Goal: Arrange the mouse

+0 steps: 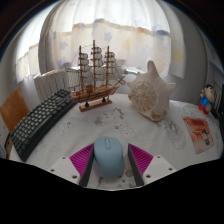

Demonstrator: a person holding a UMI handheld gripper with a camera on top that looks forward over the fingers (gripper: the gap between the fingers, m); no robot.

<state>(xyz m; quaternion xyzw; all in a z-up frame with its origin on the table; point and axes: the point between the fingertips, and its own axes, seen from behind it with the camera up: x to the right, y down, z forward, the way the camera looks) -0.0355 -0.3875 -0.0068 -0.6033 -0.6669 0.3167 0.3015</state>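
Observation:
A light blue computer mouse (pixel 108 158) sits between the two fingers of my gripper (pixel 110 160), low over the white table (pixel 120 125). The pink pads (pixel 82 160) press against its left and right sides, so the gripper is shut on it. The mouse's rear end is hidden at the base of the fingers. A black keyboard (pixel 40 122) lies at an angle to the left, beyond the fingers.
A wooden model ship (pixel 93 78) stands beyond the fingers, left of centre. A large pale seashell (pixel 150 93) sits to its right. A small toy figure (pixel 207 98) and a printed card (pixel 198 130) lie at the far right. Curtains hang behind the table.

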